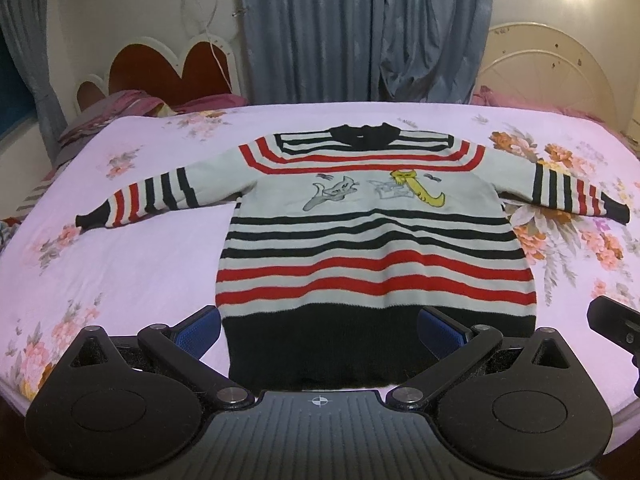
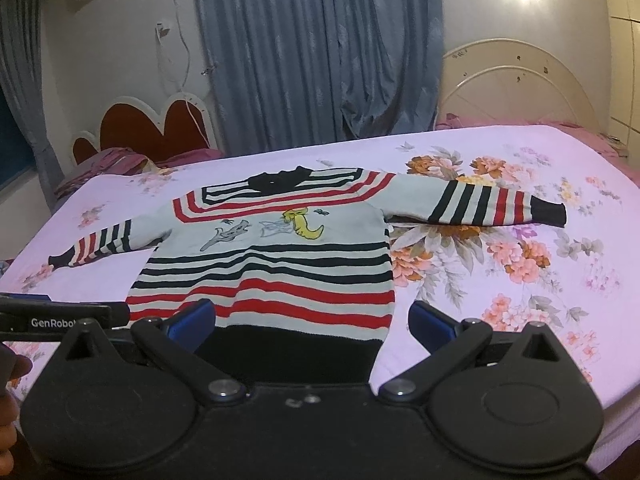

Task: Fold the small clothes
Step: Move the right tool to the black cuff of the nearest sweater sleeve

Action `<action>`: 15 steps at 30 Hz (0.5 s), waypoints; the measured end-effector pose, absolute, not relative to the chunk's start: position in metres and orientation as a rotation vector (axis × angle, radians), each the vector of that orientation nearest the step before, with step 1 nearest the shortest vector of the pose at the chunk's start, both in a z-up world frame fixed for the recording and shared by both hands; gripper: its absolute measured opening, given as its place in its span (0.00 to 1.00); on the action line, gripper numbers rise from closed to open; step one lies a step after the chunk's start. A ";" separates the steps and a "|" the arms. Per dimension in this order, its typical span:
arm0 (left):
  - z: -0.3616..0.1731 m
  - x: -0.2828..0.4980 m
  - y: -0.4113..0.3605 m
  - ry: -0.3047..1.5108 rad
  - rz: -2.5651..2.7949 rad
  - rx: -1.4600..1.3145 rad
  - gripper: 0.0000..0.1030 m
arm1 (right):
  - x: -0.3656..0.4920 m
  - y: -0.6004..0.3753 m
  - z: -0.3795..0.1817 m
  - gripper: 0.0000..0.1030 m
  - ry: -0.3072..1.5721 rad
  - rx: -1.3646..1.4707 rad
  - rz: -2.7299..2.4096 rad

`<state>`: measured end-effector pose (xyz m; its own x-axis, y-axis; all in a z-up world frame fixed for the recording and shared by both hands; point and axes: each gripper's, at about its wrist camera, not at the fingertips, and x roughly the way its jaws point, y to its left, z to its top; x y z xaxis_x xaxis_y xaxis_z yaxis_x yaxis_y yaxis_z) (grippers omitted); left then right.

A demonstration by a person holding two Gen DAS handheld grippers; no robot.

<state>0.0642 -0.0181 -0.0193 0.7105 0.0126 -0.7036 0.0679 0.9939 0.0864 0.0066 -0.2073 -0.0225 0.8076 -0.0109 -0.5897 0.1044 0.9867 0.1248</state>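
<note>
On the floral bedsheet [image 1: 120,264], the striped sweater [image 1: 372,240] lies flat, face up, sleeves outspread, its black hem nearest both grippers, left gripper [image 1: 320,330] and right gripper [image 2: 312,322] each spread wide, grasping nothing.

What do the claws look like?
Each claw, left and right, is matte black, with round discs, silver bolts, angled link bars and blue ribbed pads. The left's base is ridged with a crosshair mark. "GenRobot" is printed on its side.
</note>
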 end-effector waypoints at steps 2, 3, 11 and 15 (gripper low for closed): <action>-0.020 0.072 -0.018 0.782 -0.035 0.111 1.00 | 0.012 -0.208 -0.024 0.99 0.631 0.161 -0.072; -0.021 0.078 -0.017 0.784 -0.040 0.110 1.00 | 0.015 -0.208 -0.025 0.99 0.632 0.163 -0.077; -0.026 0.123 -0.009 0.779 -0.084 0.130 1.00 | 0.042 -0.203 -0.027 0.99 0.620 0.136 -0.139; -0.030 0.149 -0.003 0.781 -0.118 0.132 1.00 | 0.058 -0.200 -0.029 0.99 0.600 0.146 -0.169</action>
